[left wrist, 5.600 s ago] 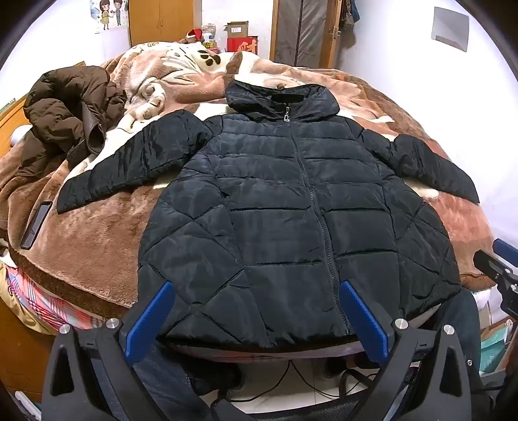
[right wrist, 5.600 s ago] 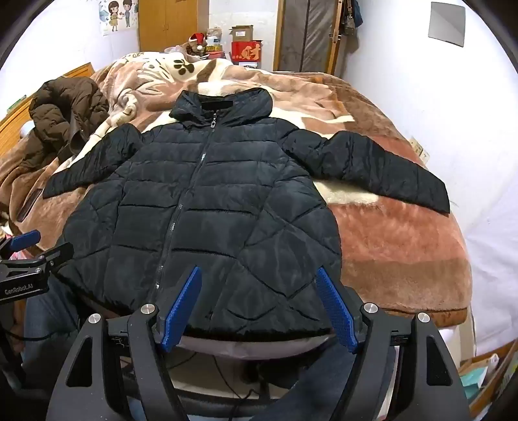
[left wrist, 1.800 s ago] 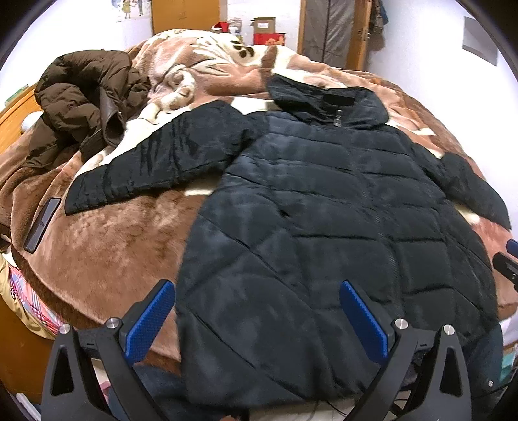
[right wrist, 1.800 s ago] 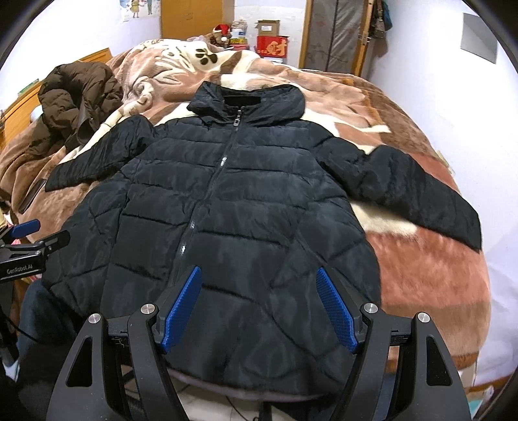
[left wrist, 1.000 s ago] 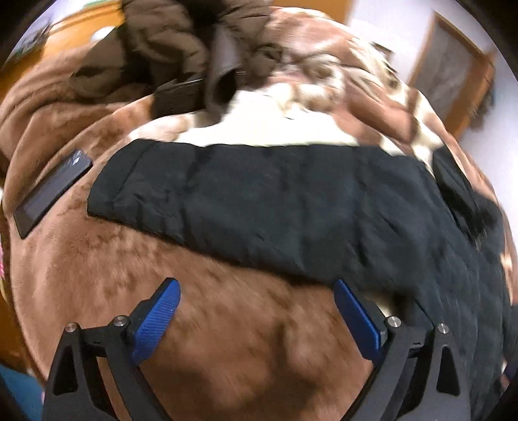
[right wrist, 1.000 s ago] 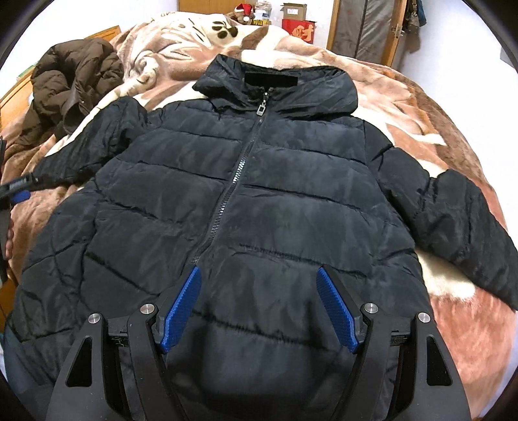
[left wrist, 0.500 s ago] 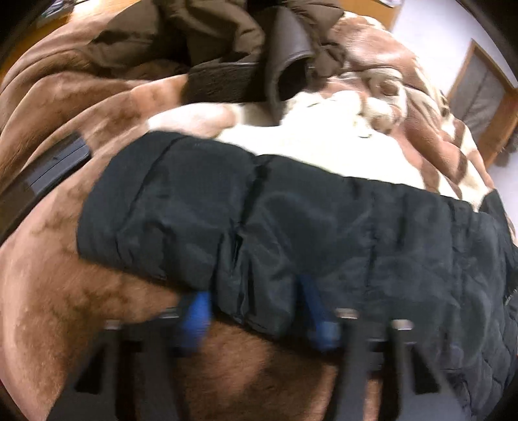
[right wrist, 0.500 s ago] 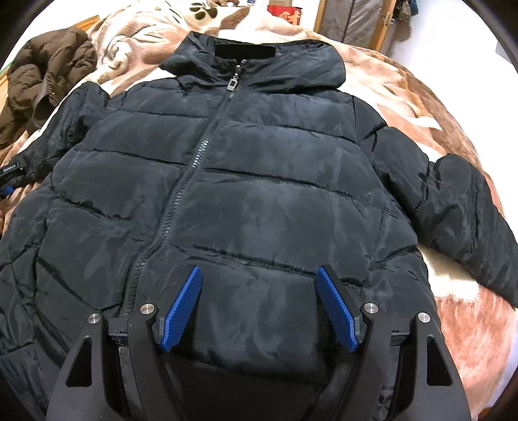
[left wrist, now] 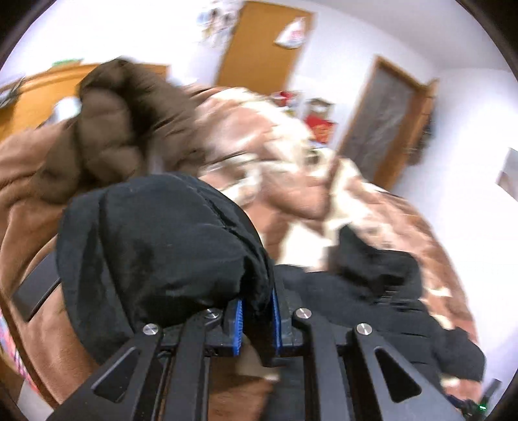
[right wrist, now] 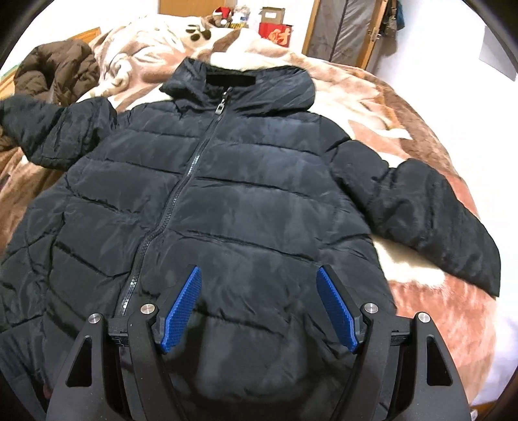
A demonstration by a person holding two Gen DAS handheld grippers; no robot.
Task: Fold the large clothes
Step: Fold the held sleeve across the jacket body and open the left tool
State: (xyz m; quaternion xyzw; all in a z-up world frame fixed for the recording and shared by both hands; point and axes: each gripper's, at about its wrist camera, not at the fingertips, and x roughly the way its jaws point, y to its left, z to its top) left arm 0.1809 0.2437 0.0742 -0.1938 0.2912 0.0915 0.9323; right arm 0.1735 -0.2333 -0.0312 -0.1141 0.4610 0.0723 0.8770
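Observation:
A black quilted hooded jacket (right wrist: 246, 200) lies front up on the bed, zipped, with its right sleeve (right wrist: 421, 207) spread out to the right. In the left wrist view my left gripper (left wrist: 256, 320) is closing on the cuff end of the jacket's left sleeve (left wrist: 155, 246), with the blue pads pinching the fabric and the sleeve bunched and lifted off the blanket. That raised left sleeve (right wrist: 48, 129) also shows at the left of the right wrist view. My right gripper (right wrist: 259, 304) hovers open over the jacket's lower front, nothing between its fingers.
A brown fleece blanket (right wrist: 437, 311) covers the bed. A brown padded coat (left wrist: 129, 123) is heaped at the left near the wooden headboard (left wrist: 35, 94). A dark phone (left wrist: 35, 291) lies on the blanket at the left. Boxes (right wrist: 275, 29) and doors stand behind the bed.
My left gripper went from wide open over the sleeve to clamped on it, then rose with the cuff lifted off the blanket. My right gripper drifted forward over the jacket, staying open.

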